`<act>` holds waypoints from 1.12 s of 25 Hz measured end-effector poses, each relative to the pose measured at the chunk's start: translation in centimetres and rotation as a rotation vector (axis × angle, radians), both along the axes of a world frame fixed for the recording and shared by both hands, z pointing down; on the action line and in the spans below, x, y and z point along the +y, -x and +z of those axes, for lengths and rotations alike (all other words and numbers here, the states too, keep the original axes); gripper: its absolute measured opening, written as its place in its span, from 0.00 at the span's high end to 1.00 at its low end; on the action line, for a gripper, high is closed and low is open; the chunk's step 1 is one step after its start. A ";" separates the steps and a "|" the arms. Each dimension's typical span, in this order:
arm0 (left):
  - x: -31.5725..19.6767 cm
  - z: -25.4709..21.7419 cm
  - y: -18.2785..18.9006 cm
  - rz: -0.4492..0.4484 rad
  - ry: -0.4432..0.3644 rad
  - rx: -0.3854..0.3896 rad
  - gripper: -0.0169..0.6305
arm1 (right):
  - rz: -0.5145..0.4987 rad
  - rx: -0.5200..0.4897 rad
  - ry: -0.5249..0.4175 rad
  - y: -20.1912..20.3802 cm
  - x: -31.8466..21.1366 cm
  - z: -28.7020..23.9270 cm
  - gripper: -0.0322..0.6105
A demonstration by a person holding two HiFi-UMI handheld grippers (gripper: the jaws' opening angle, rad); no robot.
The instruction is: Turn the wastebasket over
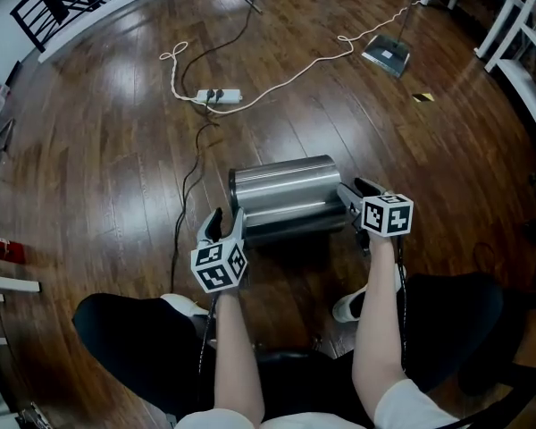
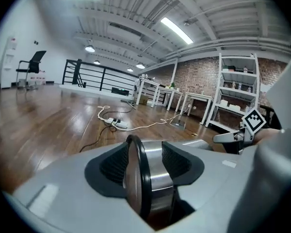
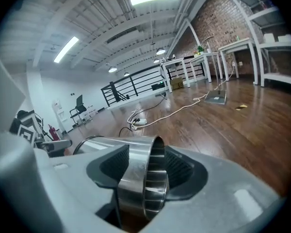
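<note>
Only the gripper views show the grip: the left tongs [image 2: 143,162] stand apart astride the black-rimmed closed end of the wastebasket [image 2: 160,176], and the right tongs [image 3: 146,167] stand apart astride the thin steel wall at its open mouth. Neither plainly presses. Seen from the head view, the wastebasket lies on its side on the wooden floor [image 1: 116,132] between both tongs, long axis left to right and mouth to the right.

Wastebasket [image 1: 281,195]: shiny steel cylinder, mirror-bright wall streaked with long reflections. Lies on its side on dark wooden floor [image 1: 116,150], near middle of scene, long axis running left to right. Left end ringed in black, closed by flat metal disc, probably base. Right end open: thin bare steel rim, ridged reflections inside mouth. Neither end faces up.
</note>
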State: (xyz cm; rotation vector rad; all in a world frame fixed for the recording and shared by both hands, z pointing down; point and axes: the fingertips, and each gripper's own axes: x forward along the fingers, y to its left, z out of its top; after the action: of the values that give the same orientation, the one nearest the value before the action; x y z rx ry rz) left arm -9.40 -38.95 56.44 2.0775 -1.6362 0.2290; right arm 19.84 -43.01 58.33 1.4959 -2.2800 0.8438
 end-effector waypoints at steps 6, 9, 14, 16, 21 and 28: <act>0.6 3.7 0.5 -0.068 0.096 0.121 0.69 | -0.034 0.033 0.040 0.0 0.5 0.4 0.63; 0.5 3.8 0.0 -0.060 0.082 0.223 0.78 | -0.067 0.051 0.072 0.8 0.9 1.2 0.67; 0.5 3.8 -0.4 -0.020 0.080 0.266 0.84 | -0.111 0.138 0.130 1.1 1.7 2.7 0.85; 0.4 3.8 -0.4 -0.008 0.095 0.269 0.85 | -0.106 0.143 0.135 1.2 1.7 2.7 0.85; 0.9 3.9 0.1 0.000 0.145 0.269 0.86 | -0.102 0.120 0.131 1.8 1.7 2.8 0.86; 0.2 -0.5 2.3 0.014 0.082 0.162 0.86 | -0.128 -0.031 0.124 5.0 1.8 2.7 0.86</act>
State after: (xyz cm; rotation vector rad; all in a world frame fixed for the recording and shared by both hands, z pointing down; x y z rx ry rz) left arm -11.75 -38.71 55.97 1.9918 -1.4924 0.1262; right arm 14.86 -41.21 60.99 1.2782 -2.2720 0.9587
